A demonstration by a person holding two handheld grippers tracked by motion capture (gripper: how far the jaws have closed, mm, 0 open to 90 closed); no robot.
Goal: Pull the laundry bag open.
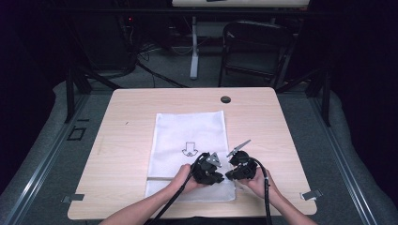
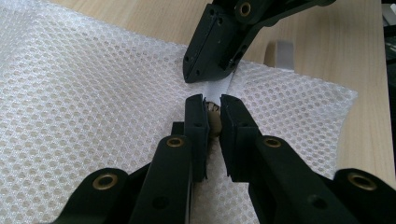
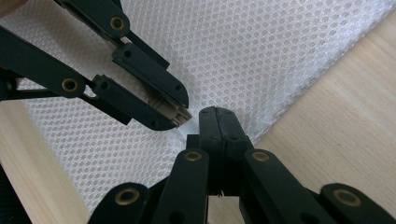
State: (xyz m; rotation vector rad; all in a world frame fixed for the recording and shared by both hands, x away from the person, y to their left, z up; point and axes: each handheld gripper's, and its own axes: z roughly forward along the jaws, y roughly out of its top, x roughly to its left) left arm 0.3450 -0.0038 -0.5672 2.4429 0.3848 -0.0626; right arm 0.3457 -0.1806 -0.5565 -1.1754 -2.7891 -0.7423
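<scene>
Both forearms are seen coming in from the bottom edge of the high view, angled inward, hands set close together over the near end of the mesh bag (image 1: 190, 136).

Left gripper (image 1: 212, 174): held low over the bag's near right part, jaws nearly pressed together, pinching a small beige zipper pull (image 2: 214, 122) at the bag's seam. Right gripper (image 1: 233, 174): just beside it, tipped down to the bag's near right edge, jaws fully pressed together; in the left gripper view its tip is seen clamped on a white tab (image 2: 218, 88) directly beyond the pull.

The bag is laid flat along the middle of the tabletop (image 1: 126, 140), long side running near to far, with a printed arrow (image 1: 189, 149) on top.

Hard to make out: the pull is mostly covered by the left pads; how much of the tab is held can't be told. The bag's near right corner is covered by the hands in the high view.

Farther off: a dark round grommet (image 1: 225, 99) near the far edge of the tabletop, a folding chair (image 1: 253, 47) on the floor behind.
</scene>
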